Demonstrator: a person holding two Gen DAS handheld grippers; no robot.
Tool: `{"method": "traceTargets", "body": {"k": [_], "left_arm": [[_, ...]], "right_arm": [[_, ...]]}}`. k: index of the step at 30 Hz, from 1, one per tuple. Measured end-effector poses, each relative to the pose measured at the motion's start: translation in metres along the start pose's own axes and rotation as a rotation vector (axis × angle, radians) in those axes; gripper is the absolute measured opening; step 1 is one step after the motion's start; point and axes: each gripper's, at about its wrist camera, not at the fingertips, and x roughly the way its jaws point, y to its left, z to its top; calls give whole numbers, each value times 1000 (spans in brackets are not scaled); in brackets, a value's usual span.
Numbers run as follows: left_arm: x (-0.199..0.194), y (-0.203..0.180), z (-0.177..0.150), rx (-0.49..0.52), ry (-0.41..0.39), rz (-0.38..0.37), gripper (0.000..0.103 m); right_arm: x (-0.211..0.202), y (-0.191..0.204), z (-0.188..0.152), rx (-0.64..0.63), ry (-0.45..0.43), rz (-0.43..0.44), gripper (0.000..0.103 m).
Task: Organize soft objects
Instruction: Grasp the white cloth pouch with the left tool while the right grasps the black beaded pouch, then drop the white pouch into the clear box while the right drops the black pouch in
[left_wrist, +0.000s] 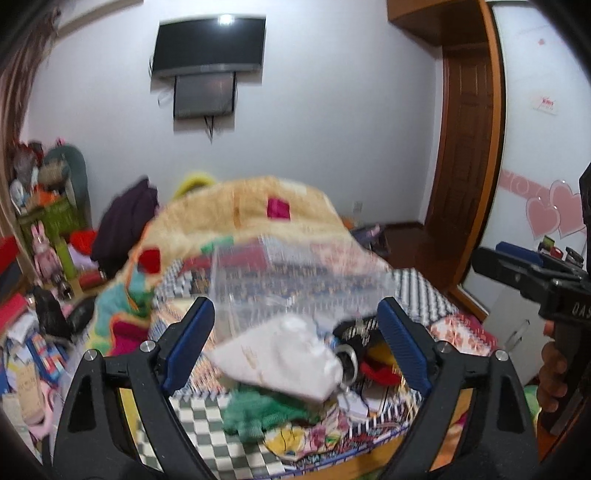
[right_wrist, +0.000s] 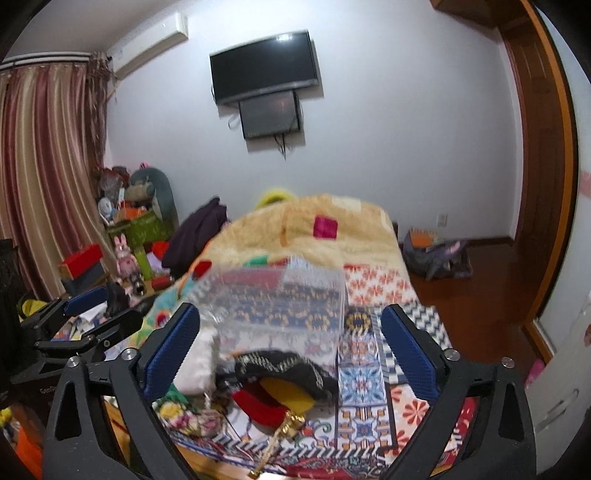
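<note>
Wall-mounted television (right_wrist: 264, 66), striped curtain (right_wrist: 44, 177), wooden door frame (left_wrist: 469, 155).

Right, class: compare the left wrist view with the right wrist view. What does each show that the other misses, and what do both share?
Only the left wrist view shows the pink heart decals and the green knitted item. Only the right wrist view shows the striped curtain, the air conditioner and the bag on the floor. Both show the wall television, the clear plastic box and the white pouch.
</note>
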Motion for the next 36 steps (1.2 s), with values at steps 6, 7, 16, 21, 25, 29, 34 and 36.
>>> {"method": "traceTargets", "body": {"k": [6,7,16,21,25,29,34,36], "left_arm": [[35,3,-29,-10,134,-29,91],[40,3,-34,-8,146,-25,91],[67,-7,-54,53,194,-9,97],[81,-2,-57,38,215,3,82],[82,8,-57,-3,223,-12,62],[80,12,-55,-27,226,-32,36],[67,16,-47,-38,183,-32,24],[60,19,-41,-45,157,-34,21]], "right_arm": [[25,-4,-18,-12,110,19,94],[31,-3,-22,-25,131,24,94],[69,-1,-40,-48,243,14,89],[83,-6,-44,1,293,36,64],[84,-10,-44,26,294,55,45],[83,-15,-43,52,292,74,20],[75,-18,-38,70,260,73,13],[69,-19,-33,73,236,73,13]]}}
